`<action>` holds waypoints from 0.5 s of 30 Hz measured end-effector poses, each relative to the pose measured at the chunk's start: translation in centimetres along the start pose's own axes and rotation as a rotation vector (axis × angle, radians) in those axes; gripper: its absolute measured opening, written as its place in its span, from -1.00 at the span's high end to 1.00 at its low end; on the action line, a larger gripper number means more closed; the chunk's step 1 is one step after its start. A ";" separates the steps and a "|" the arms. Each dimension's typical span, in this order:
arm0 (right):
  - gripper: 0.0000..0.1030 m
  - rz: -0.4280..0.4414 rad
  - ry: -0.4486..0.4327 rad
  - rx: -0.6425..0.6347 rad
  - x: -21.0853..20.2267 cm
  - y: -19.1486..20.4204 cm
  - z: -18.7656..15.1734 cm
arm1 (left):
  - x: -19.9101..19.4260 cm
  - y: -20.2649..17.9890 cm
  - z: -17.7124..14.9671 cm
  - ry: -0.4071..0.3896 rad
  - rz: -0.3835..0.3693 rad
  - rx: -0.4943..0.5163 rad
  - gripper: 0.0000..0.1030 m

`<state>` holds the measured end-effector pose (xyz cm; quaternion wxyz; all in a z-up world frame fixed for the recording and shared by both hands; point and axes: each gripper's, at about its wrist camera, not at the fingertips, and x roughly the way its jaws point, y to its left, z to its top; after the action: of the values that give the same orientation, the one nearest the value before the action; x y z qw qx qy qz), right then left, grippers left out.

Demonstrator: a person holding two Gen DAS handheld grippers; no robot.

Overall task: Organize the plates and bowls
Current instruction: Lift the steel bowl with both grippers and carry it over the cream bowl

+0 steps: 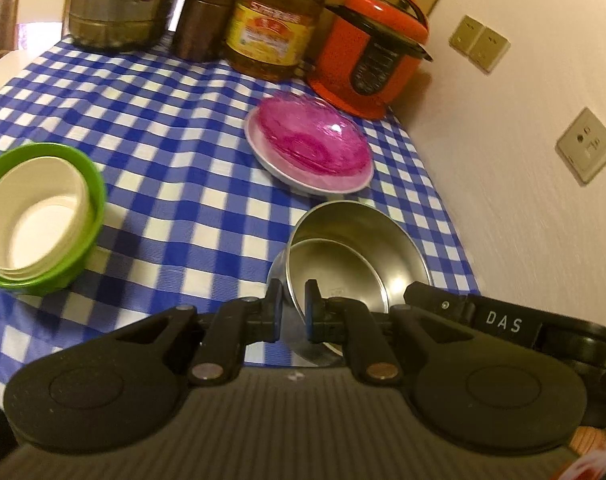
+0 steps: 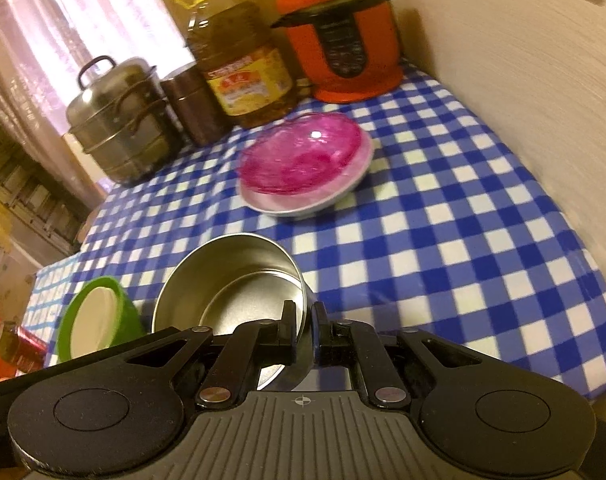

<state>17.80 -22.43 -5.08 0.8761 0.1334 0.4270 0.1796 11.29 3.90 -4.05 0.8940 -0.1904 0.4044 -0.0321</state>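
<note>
Steel bowls nested at lower centre, each rim side pinched by left claw and right claw; pink plates stacked, green bowls nested; placement remains.

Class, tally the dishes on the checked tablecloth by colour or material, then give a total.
Steel bowls: 2, nested, gripped by both grippers
Pink glass dishes: at least 1, stack unclear
White plate: 1
Green bowl: 1
Cream bowl: 1
Total: 6
</note>
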 end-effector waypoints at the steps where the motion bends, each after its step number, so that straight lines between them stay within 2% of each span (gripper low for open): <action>1: 0.86 0.005 0.000 -0.009 0.1 0.6 0.0 | -0.3 0.4 0.1 -0.005 0.004 -0.006 0.82; 15: 0.86 0.077 0.023 -0.120 1.8 7.5 0.2 | -4.2 5.9 1.1 -0.076 0.061 -0.098 0.81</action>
<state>17.48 -14.90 -3.27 0.8700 0.0951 0.4200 0.2400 8.70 10.61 -2.51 0.8989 -0.2225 0.3768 0.0221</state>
